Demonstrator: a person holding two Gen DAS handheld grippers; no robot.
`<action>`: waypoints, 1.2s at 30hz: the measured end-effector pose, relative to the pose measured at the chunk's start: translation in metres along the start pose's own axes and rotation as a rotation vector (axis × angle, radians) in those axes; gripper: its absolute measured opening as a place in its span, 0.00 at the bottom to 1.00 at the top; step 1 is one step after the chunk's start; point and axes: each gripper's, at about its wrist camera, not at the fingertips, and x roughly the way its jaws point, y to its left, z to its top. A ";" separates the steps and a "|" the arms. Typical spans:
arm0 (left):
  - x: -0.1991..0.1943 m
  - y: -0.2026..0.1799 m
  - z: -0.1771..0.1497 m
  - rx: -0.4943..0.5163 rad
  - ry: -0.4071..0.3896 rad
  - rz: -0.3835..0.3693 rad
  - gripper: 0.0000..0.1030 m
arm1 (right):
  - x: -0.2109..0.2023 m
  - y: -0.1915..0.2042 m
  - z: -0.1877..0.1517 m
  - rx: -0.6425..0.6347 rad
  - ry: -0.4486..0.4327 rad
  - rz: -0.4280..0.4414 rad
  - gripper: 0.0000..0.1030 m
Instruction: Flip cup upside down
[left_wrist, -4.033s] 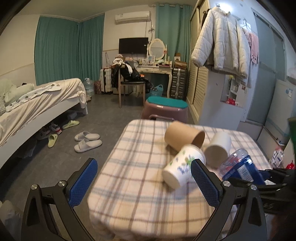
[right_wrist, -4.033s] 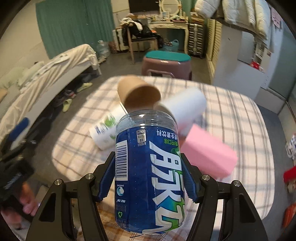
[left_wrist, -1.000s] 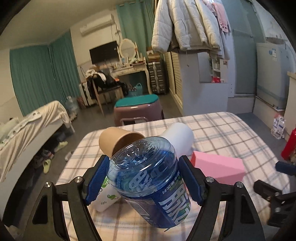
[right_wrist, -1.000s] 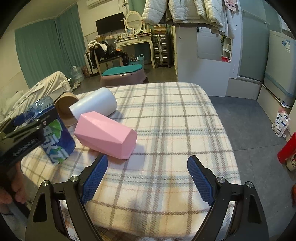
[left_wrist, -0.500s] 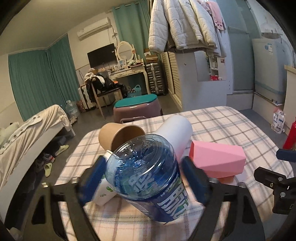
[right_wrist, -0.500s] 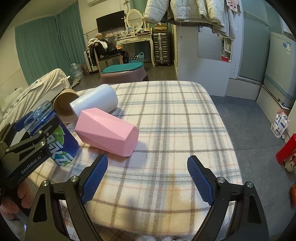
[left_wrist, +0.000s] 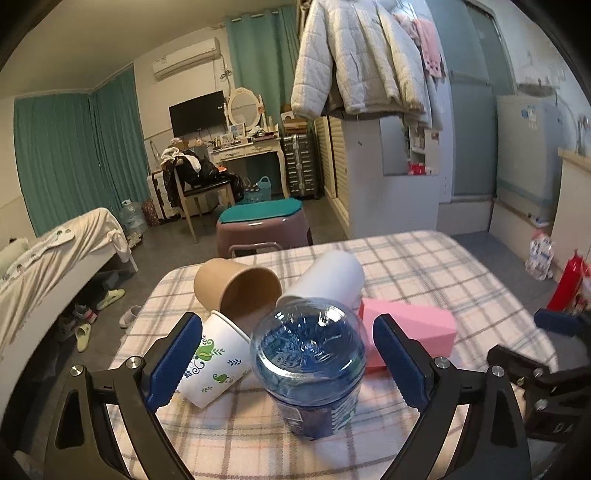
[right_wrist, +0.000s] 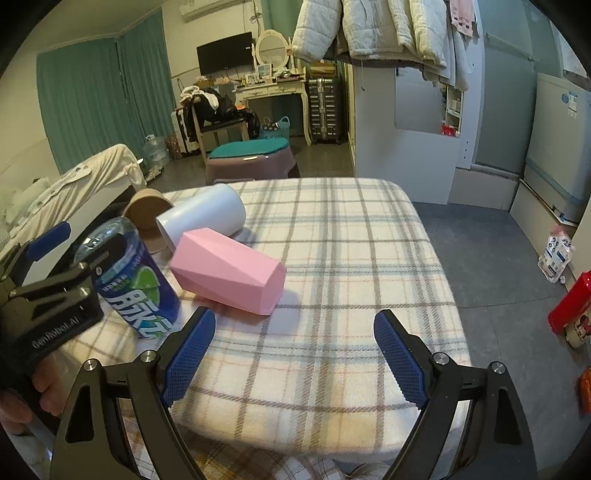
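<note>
A clear blue plastic cup (left_wrist: 308, 365) with a printed label stands on the plaid tablecloth (left_wrist: 424, 266), closed end up. My left gripper (left_wrist: 288, 363) is open around it, a gap showing between each blue pad and the cup. The right wrist view shows the same cup (right_wrist: 136, 284) at the left, with the left gripper's body in front of it. My right gripper (right_wrist: 295, 347) hangs open over the table's near edge with nothing between its fingers.
Several other cups lie on their sides behind the blue one: a brown paper cup (left_wrist: 238, 291), a white cup (left_wrist: 325, 277), a floral paper cup (left_wrist: 214, 362) and a pink faceted cup (left_wrist: 410, 332). A stool (left_wrist: 262, 225) stands beyond the table.
Four seconds ago my right gripper held the blue cup; one second ago the left held it tilted. The left has since opened, and the cup stands free on the cloth.
</note>
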 end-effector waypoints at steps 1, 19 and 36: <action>-0.005 0.002 0.002 -0.012 -0.007 -0.010 0.94 | -0.004 0.001 0.000 -0.001 -0.009 0.000 0.86; -0.099 0.057 -0.023 -0.126 -0.102 -0.094 1.00 | -0.099 0.043 -0.029 -0.048 -0.225 -0.030 0.91; -0.120 0.102 -0.065 -0.239 -0.102 -0.037 1.00 | -0.112 0.073 -0.045 -0.060 -0.314 -0.021 1.00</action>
